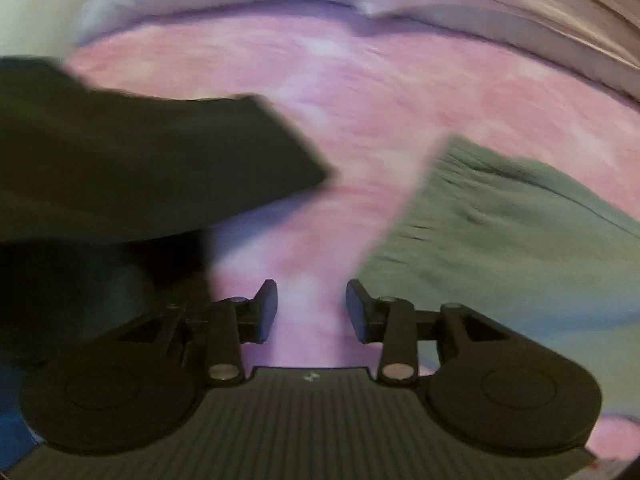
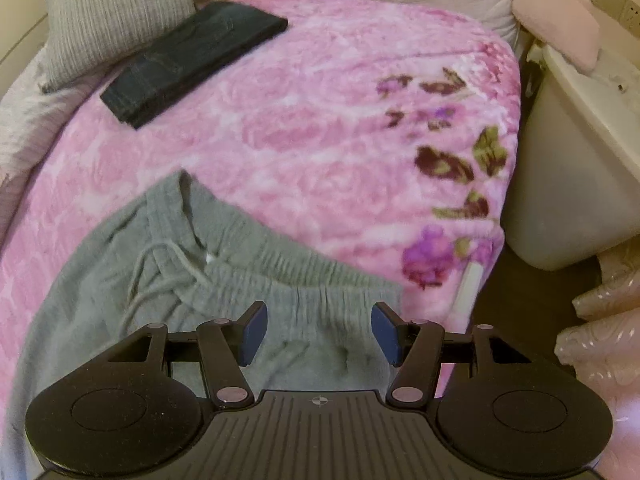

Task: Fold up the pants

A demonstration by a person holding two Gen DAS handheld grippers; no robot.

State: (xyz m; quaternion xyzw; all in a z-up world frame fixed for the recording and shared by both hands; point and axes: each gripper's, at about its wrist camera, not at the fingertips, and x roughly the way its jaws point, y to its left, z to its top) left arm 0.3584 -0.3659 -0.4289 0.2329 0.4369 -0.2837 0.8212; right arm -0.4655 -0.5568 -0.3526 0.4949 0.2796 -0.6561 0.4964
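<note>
A bed under a pink floral blanket (image 2: 320, 128); grey ribbed pillow (image 2: 116, 16) at eleven o'clock, cream cabinet (image 2: 568, 184) at three.

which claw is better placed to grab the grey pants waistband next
Right: the right claw hangs open directly over the grey drawstring sweatpants waistband. The left claw is over bare pink blanket.

Both grippers same build: matte black plastic. Left gripper (image 1: 311, 310): ribbed black base plate with small crosshair mark at its front edge, round disc housings either side of that plate, two angled link arms with silver rivets, dark blue pads on fingers (image 1: 266, 312). Right gripper (image 2: 319, 334): identical ribbed plate, crosshair, discs, silver rivets; brighter blue pads (image 2: 252, 334).
</note>
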